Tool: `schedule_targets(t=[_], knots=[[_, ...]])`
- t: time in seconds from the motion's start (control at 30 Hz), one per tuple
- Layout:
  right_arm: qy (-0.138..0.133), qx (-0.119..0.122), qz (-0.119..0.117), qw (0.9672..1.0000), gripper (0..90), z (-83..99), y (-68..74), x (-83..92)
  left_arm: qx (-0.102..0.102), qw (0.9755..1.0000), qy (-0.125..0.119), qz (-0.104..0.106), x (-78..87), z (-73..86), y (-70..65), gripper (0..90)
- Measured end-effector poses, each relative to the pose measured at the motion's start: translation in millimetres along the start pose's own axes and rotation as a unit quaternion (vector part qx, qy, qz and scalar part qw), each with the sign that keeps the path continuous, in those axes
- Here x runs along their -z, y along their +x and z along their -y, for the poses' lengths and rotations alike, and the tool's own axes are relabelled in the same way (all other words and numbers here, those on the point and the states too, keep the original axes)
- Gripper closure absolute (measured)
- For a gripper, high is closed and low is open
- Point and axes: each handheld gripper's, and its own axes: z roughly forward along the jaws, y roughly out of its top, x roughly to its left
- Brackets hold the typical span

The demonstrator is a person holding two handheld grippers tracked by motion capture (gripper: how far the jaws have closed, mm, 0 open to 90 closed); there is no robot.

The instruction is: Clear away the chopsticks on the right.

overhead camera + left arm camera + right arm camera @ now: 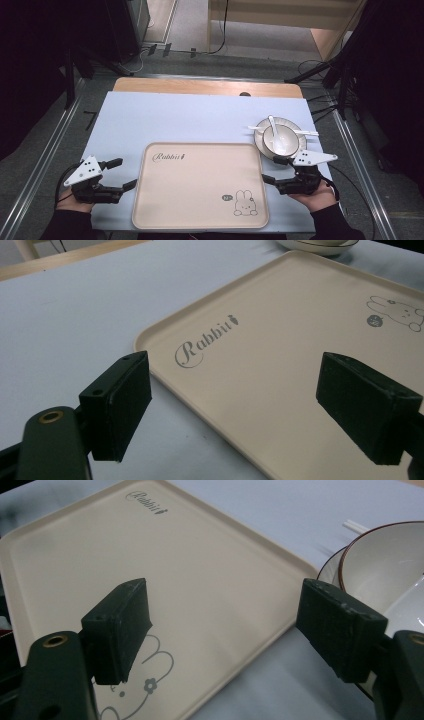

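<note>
Tray (pixel 200 185), beige, lies flat at lower centre of the high view on the pale blue counter (pixel 165 120). "Rabbit" lettering sits at its upper left corner, rabbit drawing at its lower right.

Left gripper (pixel 120 174): lower left of the high view, held in the person's left hand (pixel 80 192), just beside the tray's left edge. Jaws spread wide, released, nothing between them. In the left gripper view the jaws straddle the tray's near corner, one jaw over the blue counter, the other over the tray surface; whether either touches cannot be told.

Right gripper (pixel 272 169): lower right of the high view, held in the right hand (pixel 315 195), at the tray's right edge. Jaws spread wide, released, holding nothing. In the right gripper view one jaw hangs over the rabbit drawing, the other over the counter beside the bowl.

Bowl (pixel 280 137), white with a dark rim, stands on a plate (pixel 261 142) right of the tray's upper right corner, near the right gripper. Spoon (pixel 274 127), white, rests in the bowl. Chopsticks (pixel 307 132), white, lie across the plate behind it.
</note>
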Motion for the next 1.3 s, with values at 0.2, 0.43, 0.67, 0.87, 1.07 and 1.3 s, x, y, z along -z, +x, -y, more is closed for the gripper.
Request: schedule_targets(t=[0.2,0.43,0.67,0.87,1.07,1.3], knots=[[0.007,-0.005,0.011,0.9999,22.5,-0.4,-4.8,3.9,0.001,1.0000,-0.001,0.001,0.1,-0.1,-0.2,15.0],[0.003,-0.018,0.021,0.9996,25.1,2.1,-14.5,12.9,-0.002,1.0000,0.001,0.001,-0.1,-0.5,-1.1,15.0],[-0.018,-0.036,0.044,0.9982,29.8,2.0,-28.4,25.8,-0.001,1.0000,0.002,0.000,-0.2,-0.3,-0.8,15.0],[-0.029,-0.042,0.071,0.9961,30.6,-2.7,-38.5,28.3,-0.001,1.0000,0.002,0.000,-0.3,-0.4,-1.1,15.0],[-0.042,-0.063,0.092,0.9929,34.3,-9.5,-61.8,28.2,-0.002,1.0000,0.002,-0.001,-0.3,-0.3,-1.1,15.0],[-0.047,-0.090,0.145,0.9842,42.1,-16.2,-89.2,35.1,-0.001,1.0000,0.002,-0.002,-0.3,-0.1,-0.5,15.0]])
